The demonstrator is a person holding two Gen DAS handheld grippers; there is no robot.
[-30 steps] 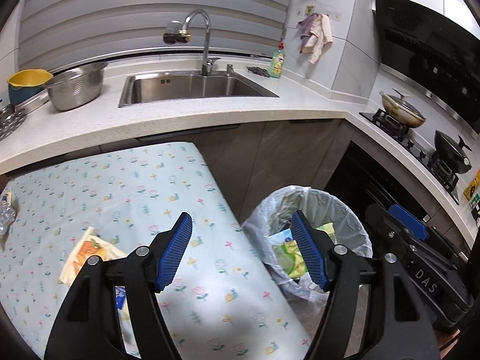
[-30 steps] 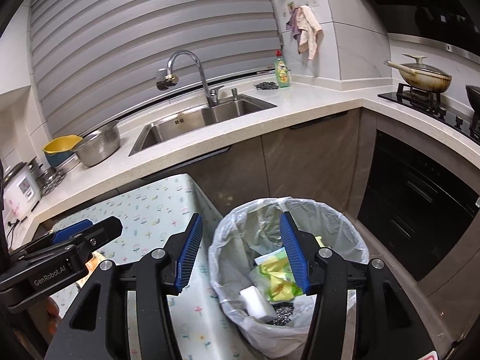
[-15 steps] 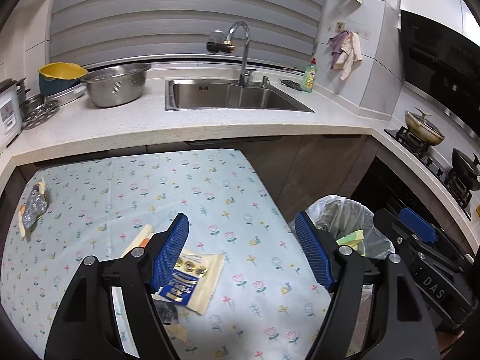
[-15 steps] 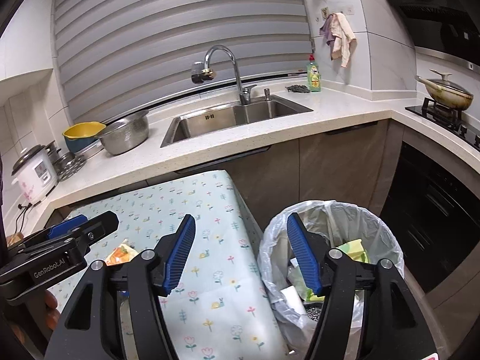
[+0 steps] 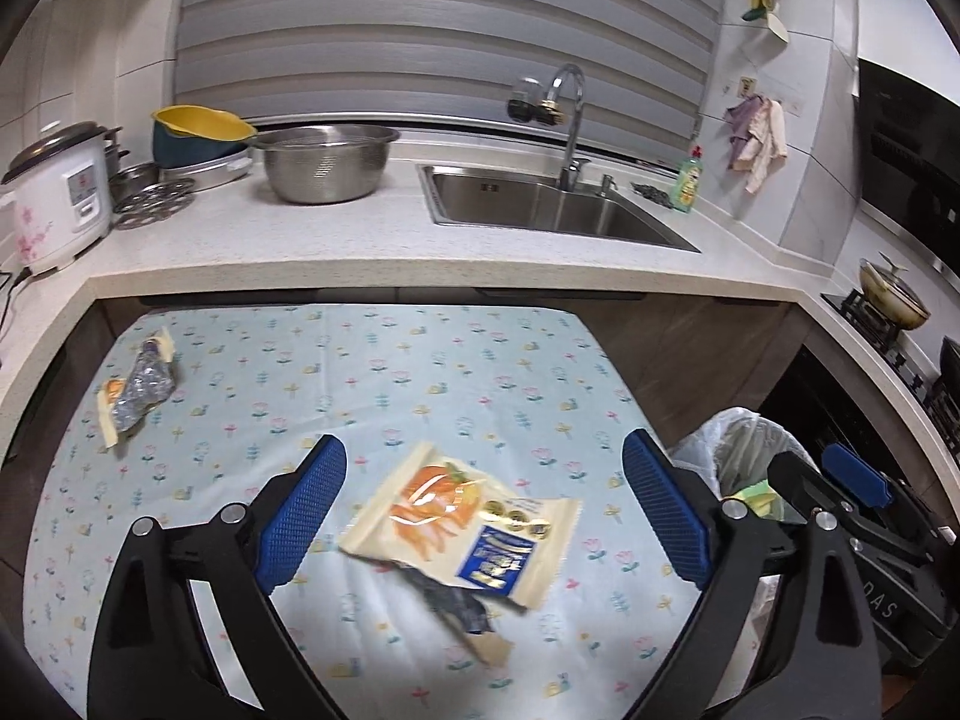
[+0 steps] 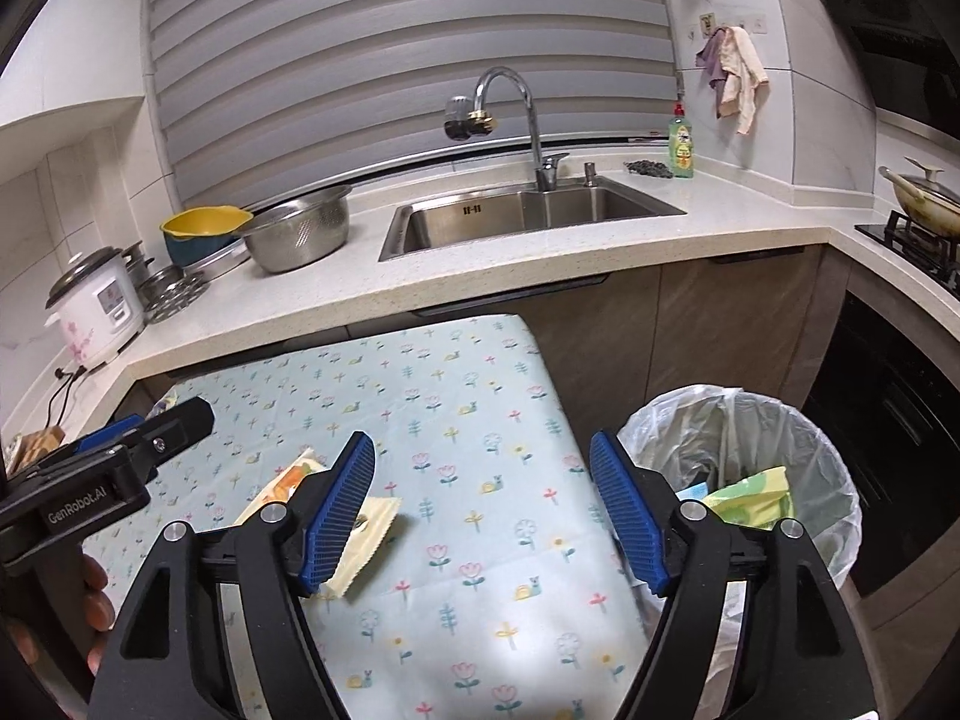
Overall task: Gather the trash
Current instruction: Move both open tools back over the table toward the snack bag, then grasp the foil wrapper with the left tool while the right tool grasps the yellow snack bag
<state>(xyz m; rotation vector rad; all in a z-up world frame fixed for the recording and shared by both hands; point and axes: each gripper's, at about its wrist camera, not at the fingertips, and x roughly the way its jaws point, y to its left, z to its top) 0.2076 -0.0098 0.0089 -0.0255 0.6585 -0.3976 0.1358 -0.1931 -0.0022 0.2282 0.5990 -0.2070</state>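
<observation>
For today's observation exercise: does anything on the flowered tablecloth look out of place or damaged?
Yes. A torn-open snack wrapper lies askew between the open left gripper jaws, dark scraps beneath it. A crushed plastic bottle lies on a wrapper near the table's far left corner. Both are litter, not yet in the bin.

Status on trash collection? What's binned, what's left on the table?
Done: the white-lined trash bin already holds yellow-green wrappers. In hand: nothing; the left gripper is open over the cream snack packet with orange print, and the right gripper is open and empty. Left: that packet, plus the crumpled silvery wrapper at the table's far left.
</observation>
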